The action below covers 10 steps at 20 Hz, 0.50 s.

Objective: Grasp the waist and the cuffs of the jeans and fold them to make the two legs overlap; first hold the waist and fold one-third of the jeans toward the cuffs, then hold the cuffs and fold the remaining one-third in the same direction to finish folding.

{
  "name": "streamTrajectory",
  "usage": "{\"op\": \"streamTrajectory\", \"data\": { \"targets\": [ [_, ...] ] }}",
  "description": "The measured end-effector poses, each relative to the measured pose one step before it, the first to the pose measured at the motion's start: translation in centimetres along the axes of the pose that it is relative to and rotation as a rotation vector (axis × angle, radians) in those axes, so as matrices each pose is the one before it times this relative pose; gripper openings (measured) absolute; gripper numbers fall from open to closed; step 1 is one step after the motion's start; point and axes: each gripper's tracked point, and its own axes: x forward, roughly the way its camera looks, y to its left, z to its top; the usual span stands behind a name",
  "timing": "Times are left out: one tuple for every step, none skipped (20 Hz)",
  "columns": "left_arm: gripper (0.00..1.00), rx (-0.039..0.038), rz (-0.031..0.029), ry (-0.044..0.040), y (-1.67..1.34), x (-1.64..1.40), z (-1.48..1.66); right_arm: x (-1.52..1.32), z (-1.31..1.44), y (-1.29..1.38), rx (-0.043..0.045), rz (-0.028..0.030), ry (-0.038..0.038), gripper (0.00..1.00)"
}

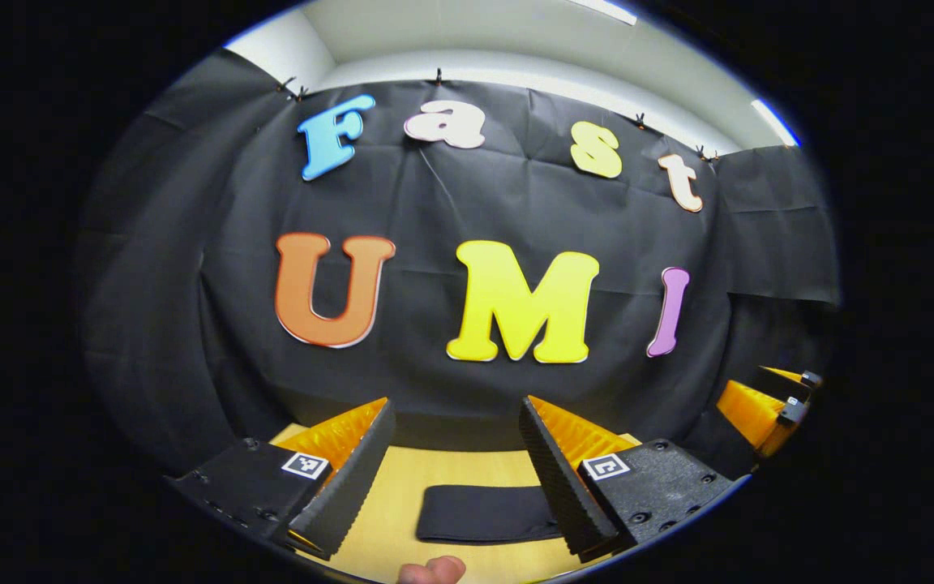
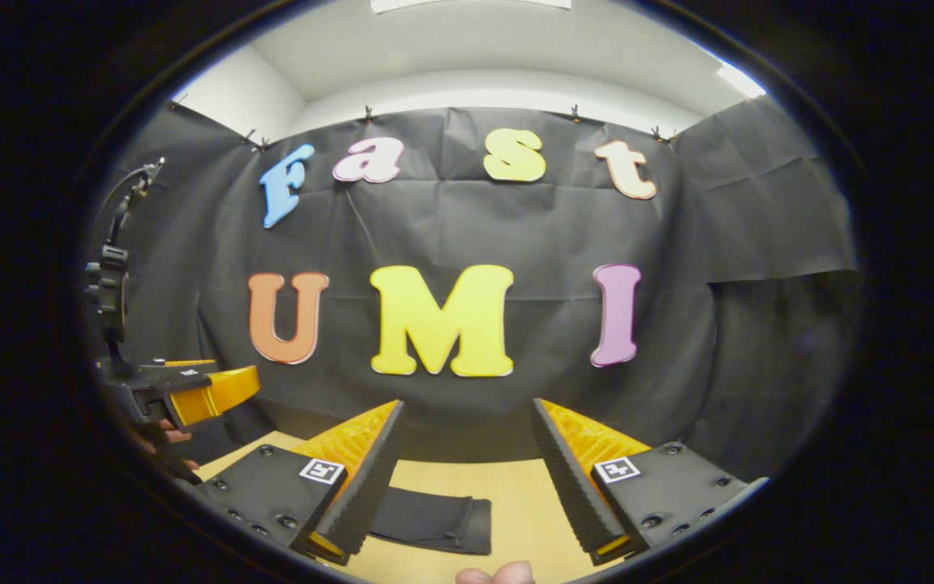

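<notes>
Here, dark folded jeans (image 1: pixel 486 513) are lying flat on the tabletop (image 1: pixel 451 474). Above them, left gripper (image 1: pixel 457 474) and right gripper (image 2: pixel 463 478) are hovering, fingers apart, each carrying small square marker tags, no readable writing.

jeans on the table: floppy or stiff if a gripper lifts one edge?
Probably floppy: the jeans lie flat on the table as a thin dark folded slab, so a lifted edge should droop. Layers may slide apart, since nothing pins them. Unlikely to roll or tip. Both grippers are open above it.
</notes>
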Motion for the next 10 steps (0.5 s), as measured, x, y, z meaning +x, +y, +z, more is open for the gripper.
{"op": "streamTrajectory", "data": {
  "targets": [
    [0.98, 0.00332, 0.01929, -0.00353, 0.661, -0.693, 0.431, 0.134, 0.040, 1.054, 0.00192, 0.01877, 0.00212, 0.94],
    [0.98, 0.00055, 0.01022, -0.00300, 0.325, -0.677, 0.202, -0.374, -0.167, 0.996, 0.00516, 0.02600, 0.00366, 0.94],
    [0.98, -0.00038, 0.00795, 0.00039, 0.419, -0.868, -0.109, -0.196, -0.060, 0.888, 0.00700, 0.01480, 0.00050, 0.94],
    [0.98, 0.01257, 0.02021, -0.00802, 0.850, -0.706, -0.109, -0.321, 0.013, 0.407, 0.00394, 0.00229, -0.00460, 0.94],
    [0.98, 0.01427, 0.01323, -0.00701, 0.261, -0.263, 0.044, -0.258, -0.094, 0.101, -0.00268, -0.00501, -0.00508, 0.96],
    [0.98, 0.01235, 0.00792, -0.00598, 0.250, -0.717, -0.146, -0.294, -0.215, 0.136, -0.00785, -0.00899, 0.00140, 0.94],
    [0.98, 0.01389, -0.00465, 0.00439, -0.092, -0.424, -0.200, -0.242, -0.392, 0.109, -0.01820, -0.00440, 0.00327, 0.94],
    [0.98, 0.01030, 0.00200, 0.00062, 0.046, -0.693, -0.212, -0.267, -0.214, 0.060, -0.01192, -0.00397, 0.00444, 0.94],
    [0.98, 0.00856, -0.00032, -0.00451, 0.075, -0.366, -0.136, -0.276, -0.100, 0.084, -0.00135, -0.00344, 0.00199, 0.94],
    [0.98, 0.00069, -0.00367, -0.00121, -0.199, -0.084, -0.003, -0.230, 0.022, -0.029, 0.00970, -0.00607, 0.00089, 0.94]
  ]
}}
